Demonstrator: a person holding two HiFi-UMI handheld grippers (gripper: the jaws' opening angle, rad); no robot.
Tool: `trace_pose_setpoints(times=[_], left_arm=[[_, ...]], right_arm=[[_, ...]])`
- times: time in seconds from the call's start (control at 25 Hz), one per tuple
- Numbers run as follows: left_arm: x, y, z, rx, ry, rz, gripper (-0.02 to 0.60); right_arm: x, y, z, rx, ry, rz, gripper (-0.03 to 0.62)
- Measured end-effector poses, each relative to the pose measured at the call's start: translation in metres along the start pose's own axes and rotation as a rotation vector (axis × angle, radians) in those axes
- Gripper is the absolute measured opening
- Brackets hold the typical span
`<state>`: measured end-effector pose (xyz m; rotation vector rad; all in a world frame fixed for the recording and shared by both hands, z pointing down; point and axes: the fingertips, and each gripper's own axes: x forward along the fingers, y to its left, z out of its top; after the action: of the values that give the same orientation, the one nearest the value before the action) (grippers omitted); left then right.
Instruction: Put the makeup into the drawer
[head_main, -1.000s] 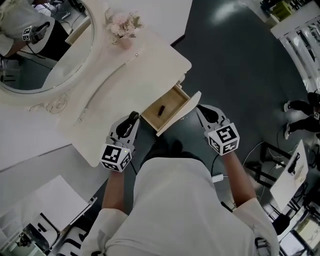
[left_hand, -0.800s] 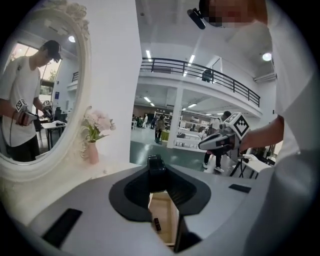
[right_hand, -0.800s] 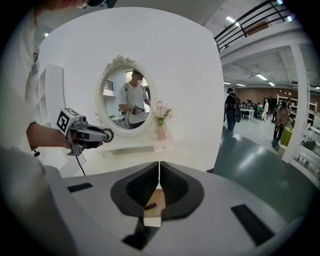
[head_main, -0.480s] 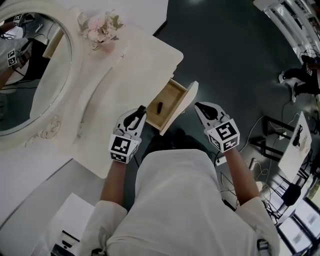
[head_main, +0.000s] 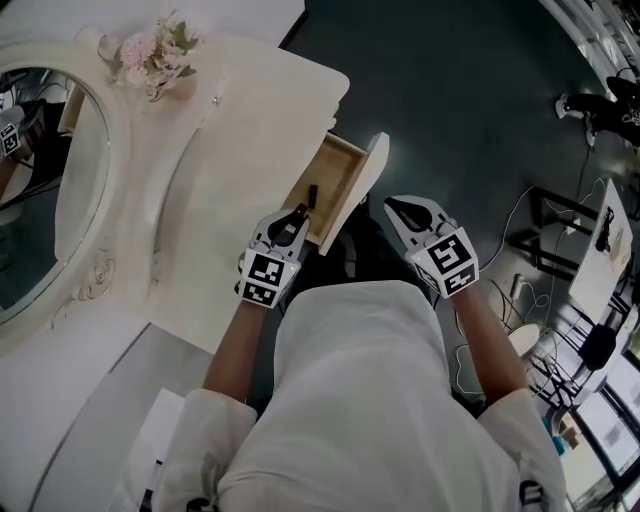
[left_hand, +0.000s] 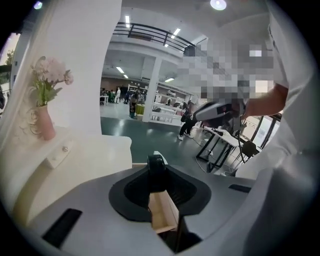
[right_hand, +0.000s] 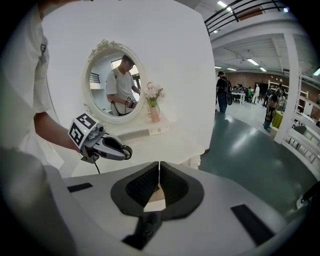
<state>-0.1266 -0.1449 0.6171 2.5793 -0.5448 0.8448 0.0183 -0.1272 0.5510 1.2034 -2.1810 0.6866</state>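
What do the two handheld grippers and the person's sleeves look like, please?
The left gripper and right gripper each have a pale grey shell, black jaw pads and a white cube with black square markers. The person wears a white short-sleeved top.

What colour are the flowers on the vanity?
The flowers are pale pink, in a pink vase; the left gripper view shows them best.

The cream dressing table (head_main: 230, 170) bears an oval mirror (head_main: 40, 190) and a vase of pink flowers (head_main: 155, 55), drawer (head_main: 335, 175) open
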Motion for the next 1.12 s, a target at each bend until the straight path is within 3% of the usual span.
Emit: trace_pose_setpoints(times=[0.2, 0.4, 0.64, 0.88, 1.12], left_arm=[[0.039, -0.009, -0.024, -0.057, 0.074, -0.017, 0.077], [0.078, -0.010, -0.056, -0.055, 0.251, 0.024, 0.077], [0.125, -0.007, -0.086, -0.091, 0.363, 0.035, 0.077], [0.169, 0.005, -0.108, -0.187, 0.416, 0.072, 0.077], [0.202, 0.012, -0.134, -0.239, 0.490, 0.082, 0.077]], right_arm=[[0.006, -0.010, -0.014, -0.001, 0.023, 0.023, 0.029], [0.014, -0.026, -0.026, 0.025, 0.037, 0.051, 0.029], [0.024, -0.043, -0.034, 0.051, 0.060, 0.093, 0.029], [0.034, -0.066, -0.049, 0.096, 0.080, 0.110, 0.029], [0.047, -0.071, -0.052, 0.073, 0.100, 0.157, 0.029]])
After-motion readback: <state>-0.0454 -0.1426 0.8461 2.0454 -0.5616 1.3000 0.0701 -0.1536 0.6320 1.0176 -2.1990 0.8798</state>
